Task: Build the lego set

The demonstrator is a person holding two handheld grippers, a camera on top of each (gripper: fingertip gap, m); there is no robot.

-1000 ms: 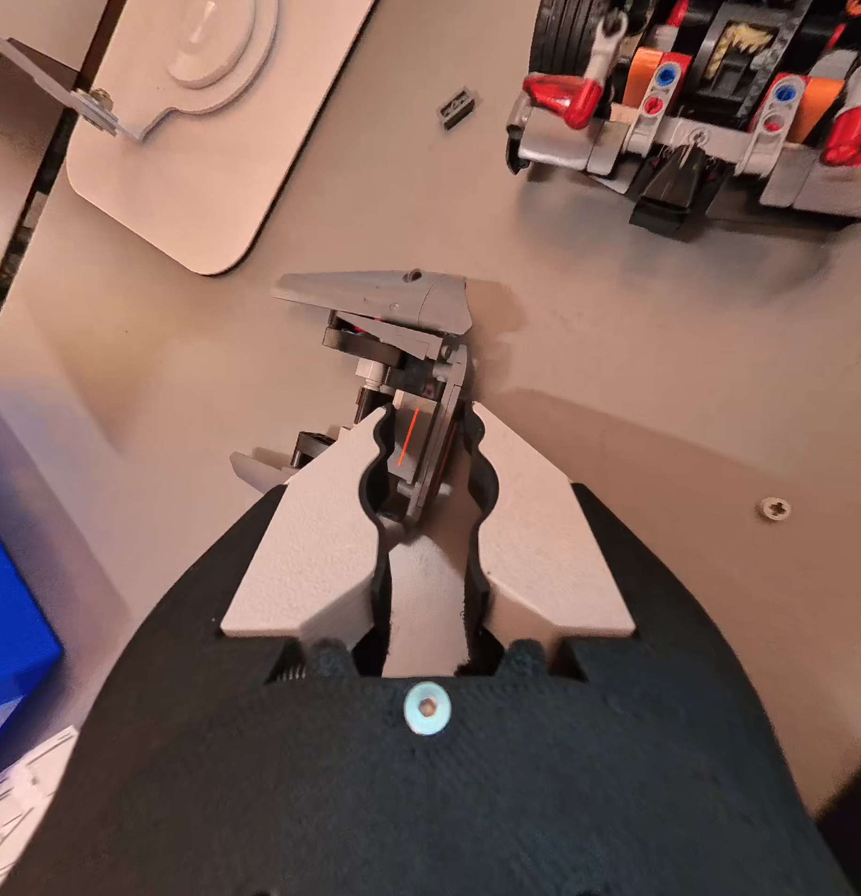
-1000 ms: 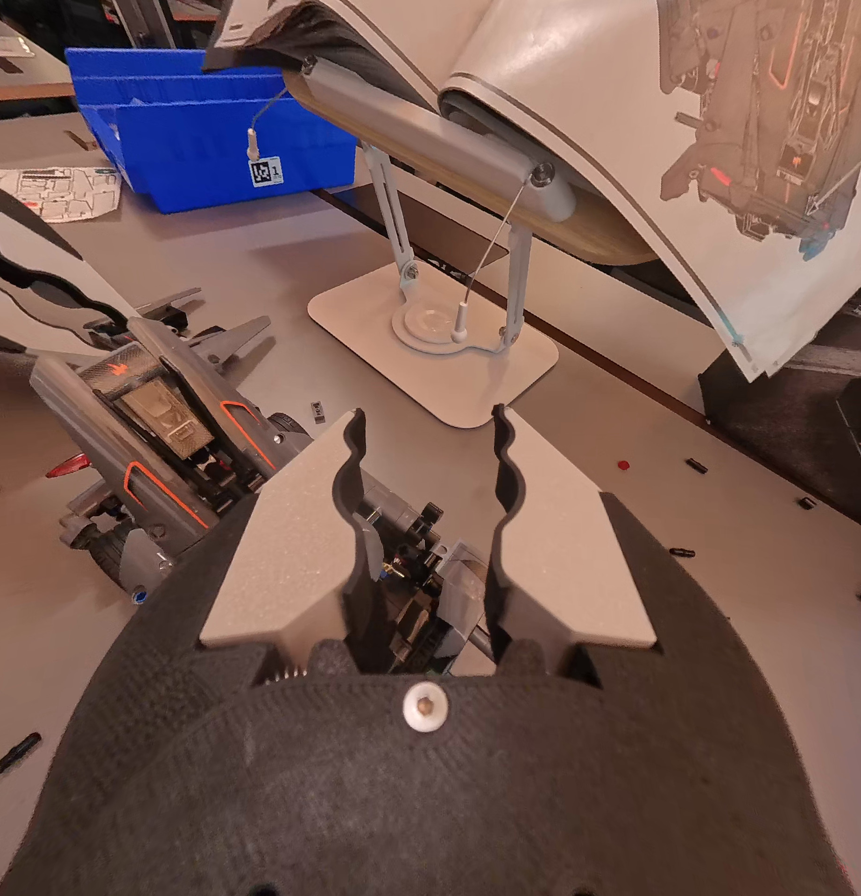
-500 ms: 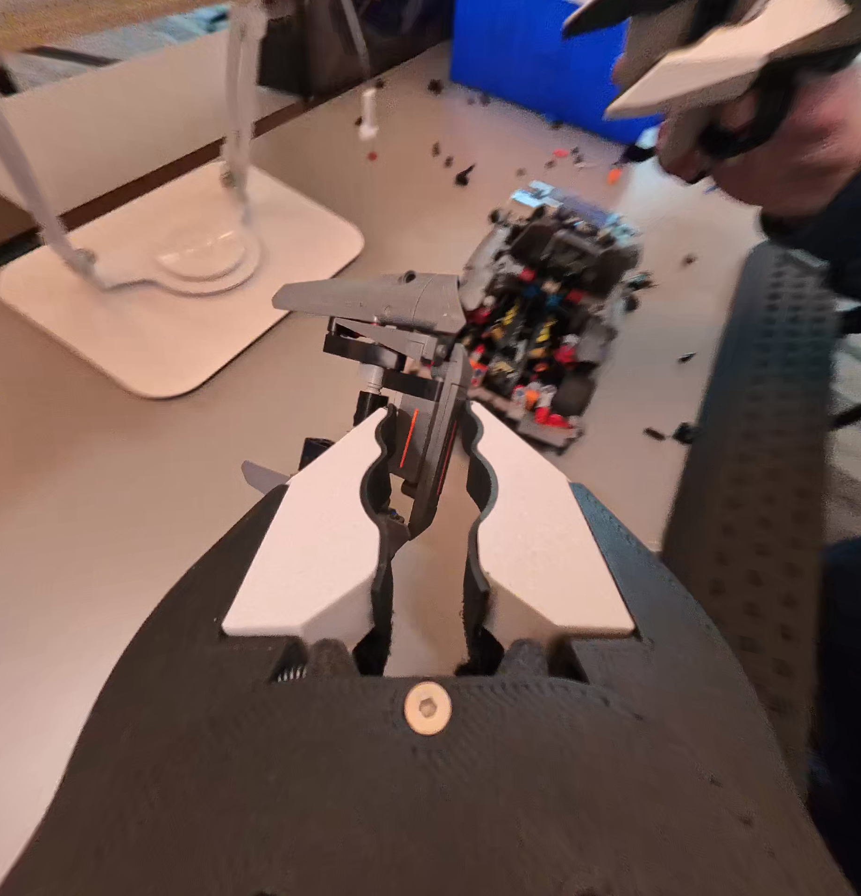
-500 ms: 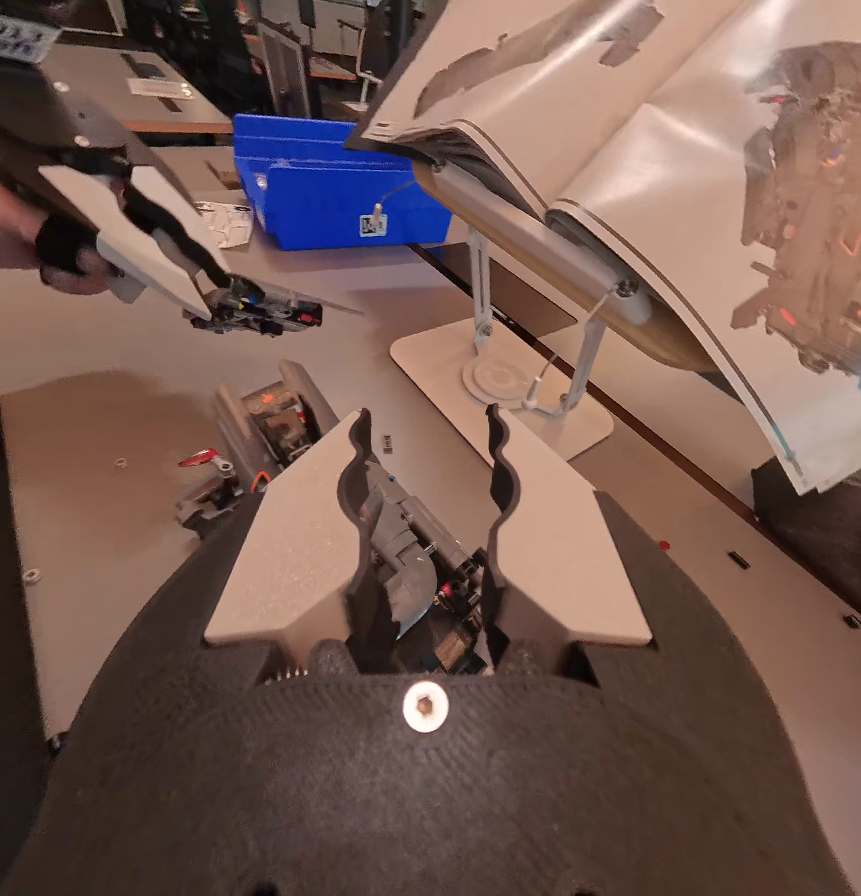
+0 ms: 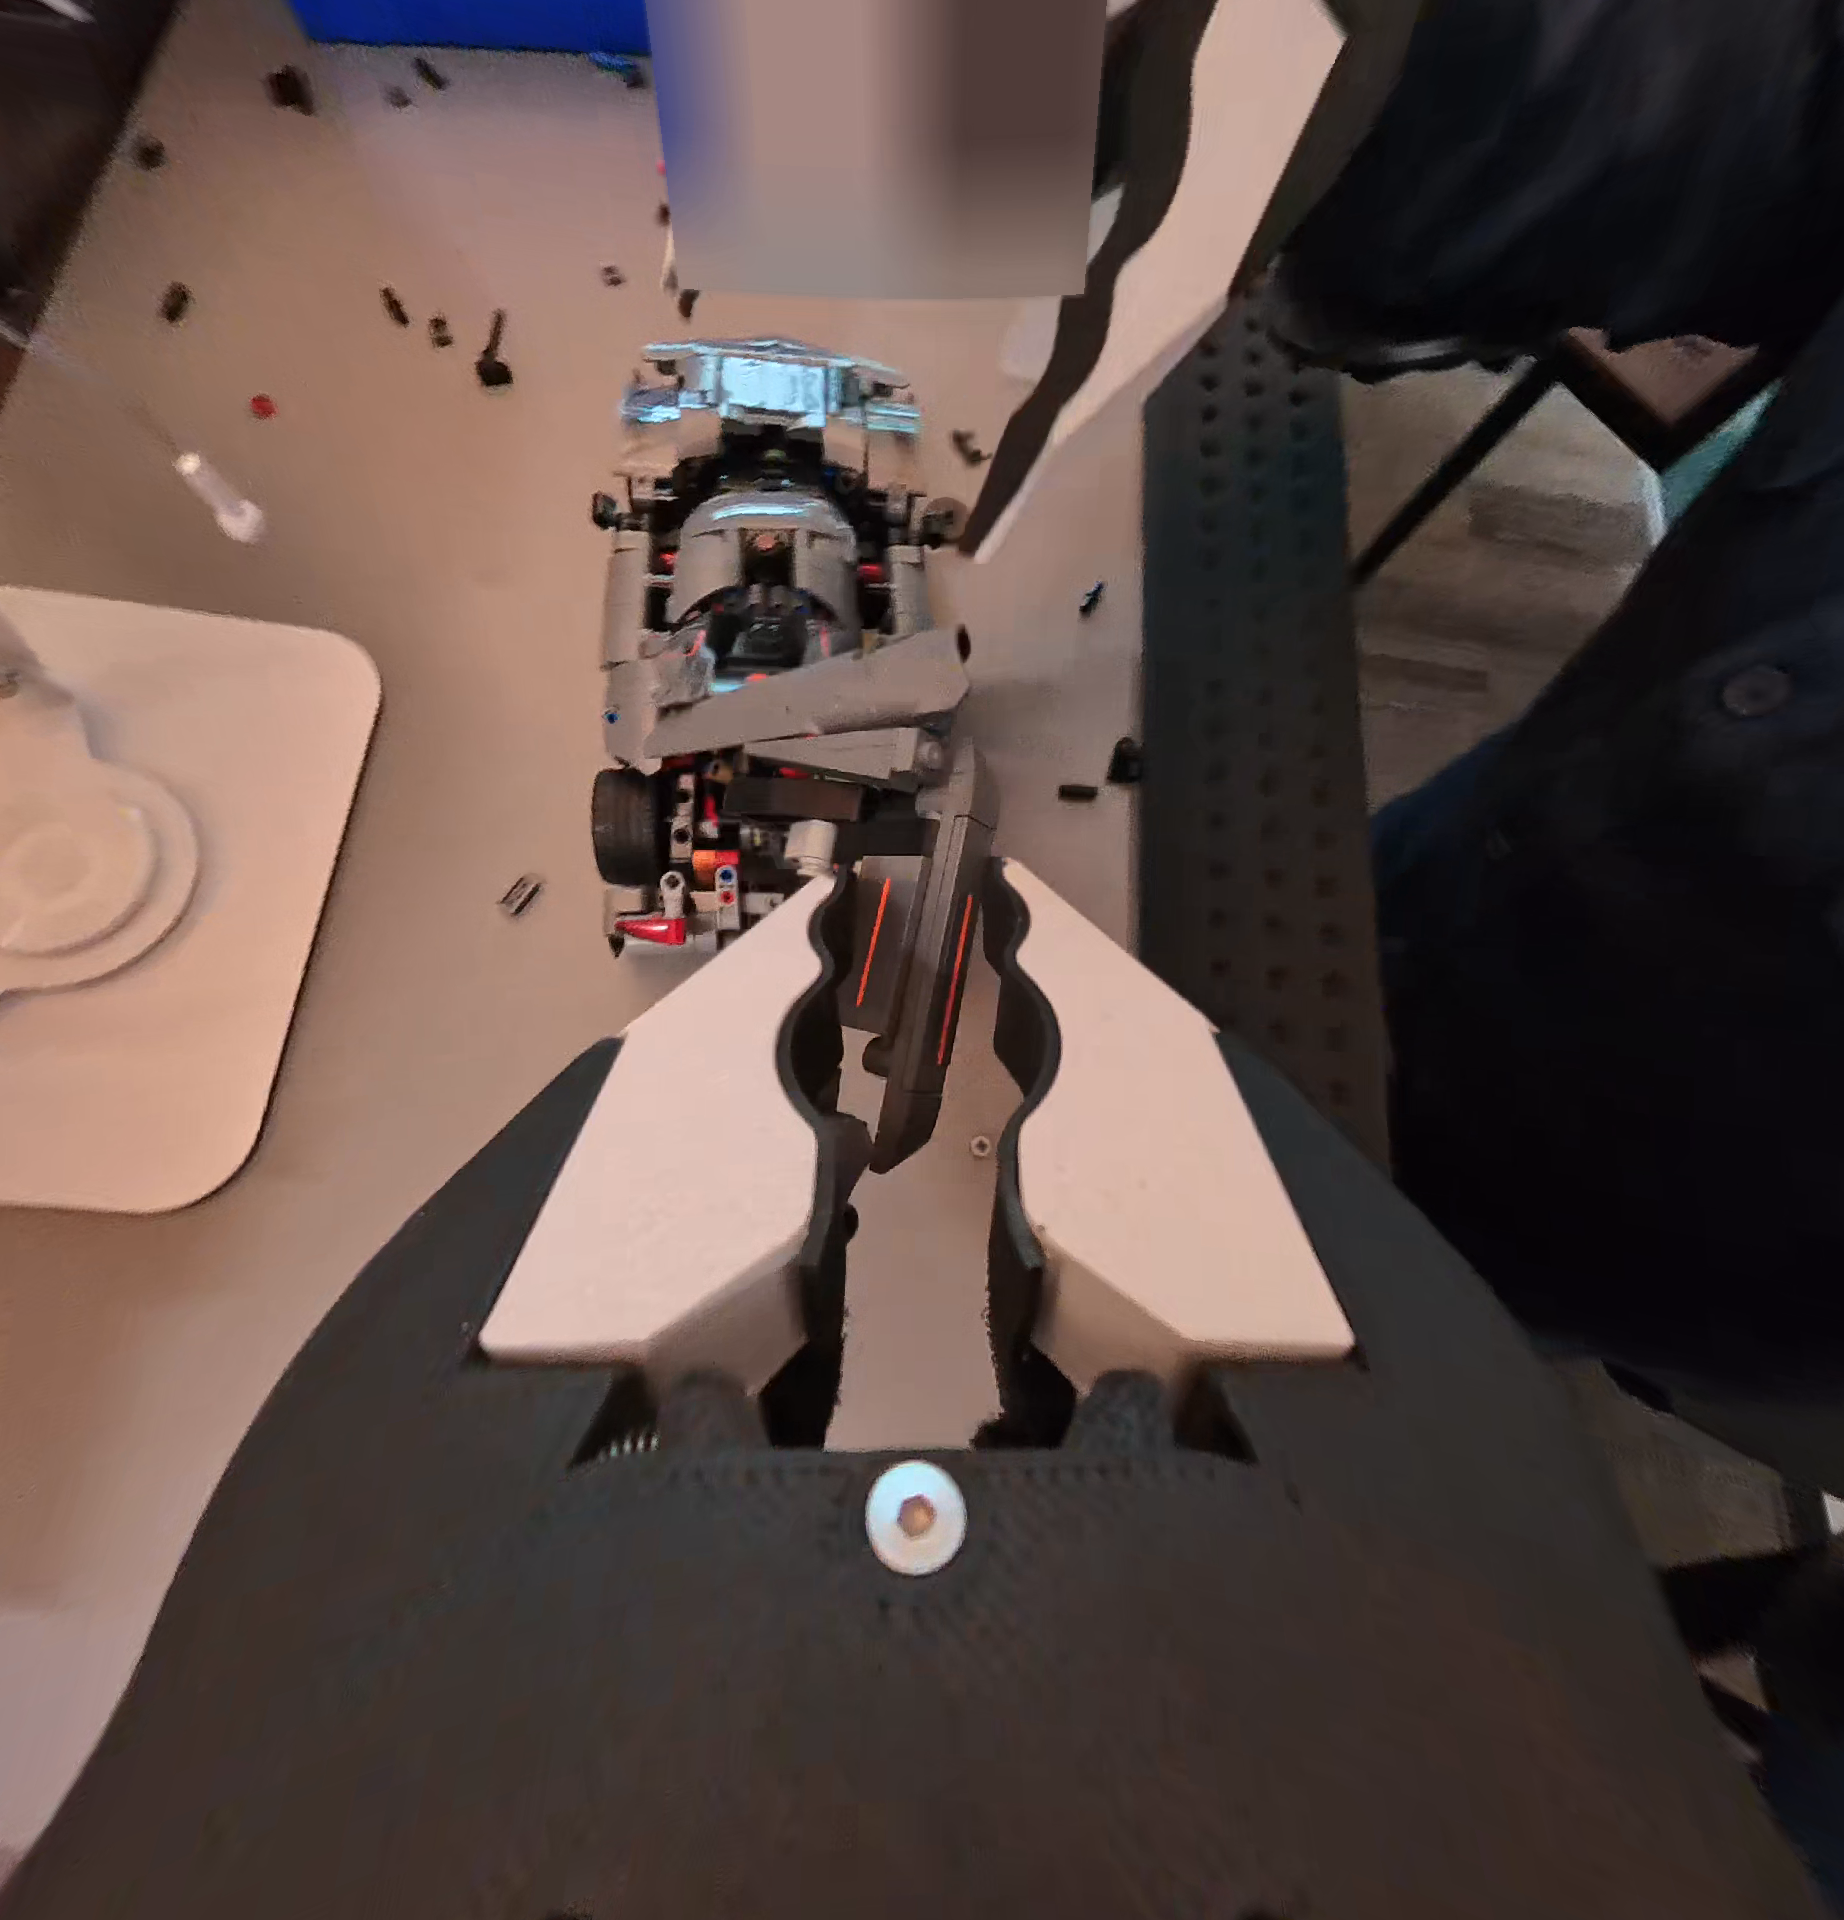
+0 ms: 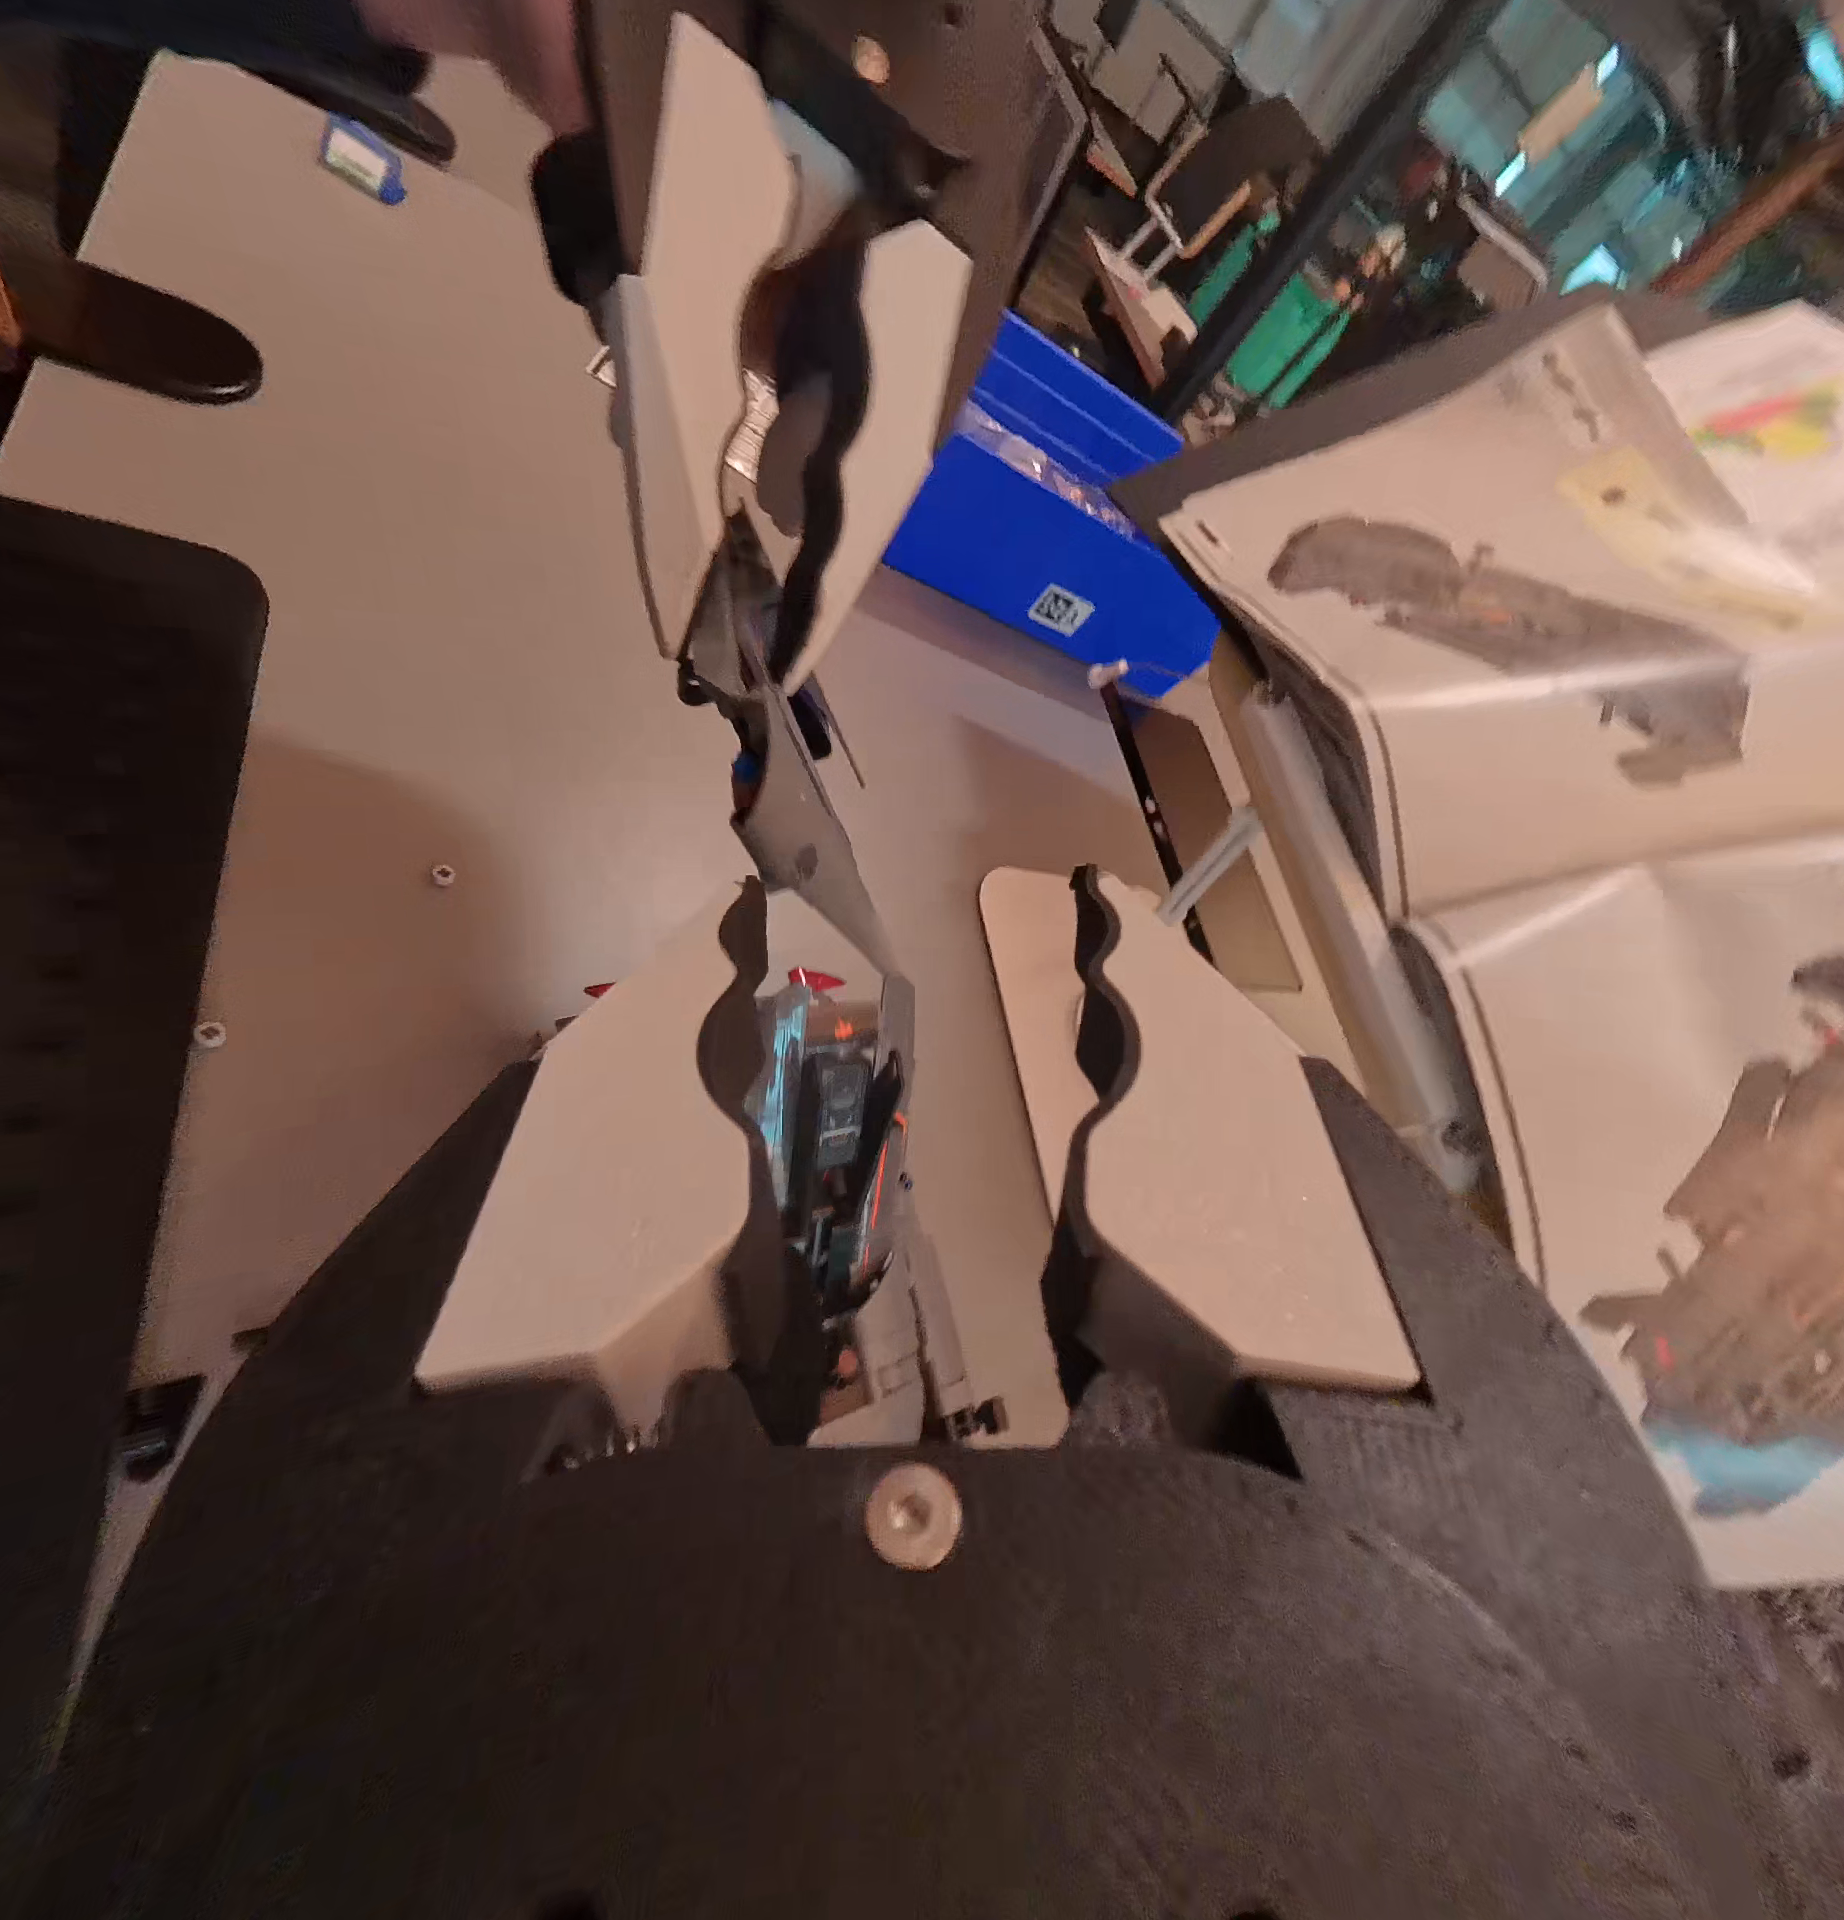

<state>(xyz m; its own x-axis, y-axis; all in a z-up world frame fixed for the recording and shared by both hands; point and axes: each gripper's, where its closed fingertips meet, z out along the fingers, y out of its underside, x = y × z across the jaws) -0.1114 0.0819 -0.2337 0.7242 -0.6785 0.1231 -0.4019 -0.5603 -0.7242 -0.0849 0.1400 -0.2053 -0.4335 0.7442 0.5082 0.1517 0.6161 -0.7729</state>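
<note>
My left gripper (image 5: 913, 883) is shut on a dark grey panel sub-assembly (image 5: 923, 966) with orange stripes and a long grey wing piece (image 5: 814, 701). It holds it in the air just over the near end of the grey and black car model (image 5: 762, 582), which lies on the table. In the right wrist view the left gripper (image 6: 762, 644) comes down from above with the wing piece (image 6: 804, 852) pointing at the car (image 6: 835, 1122). My right gripper (image 6: 918, 888) is open and empty above the car, which shows through the gap between its fingers.
The white base of the book stand (image 5: 149, 883) lies left of the car. The open instruction booklet (image 6: 1520, 675) and a blue bin (image 6: 1022, 520) stand behind. Small loose black parts (image 5: 492, 353) are scattered beyond the car. A black perforated chair (image 5: 1240, 727) is on the right. My hands' fingertips stand some 8 cm from each other.
My left gripper has lifted the sub-assembly off the table and swung it over the car. My right gripper has risen and tipped to look down on the car.
</note>
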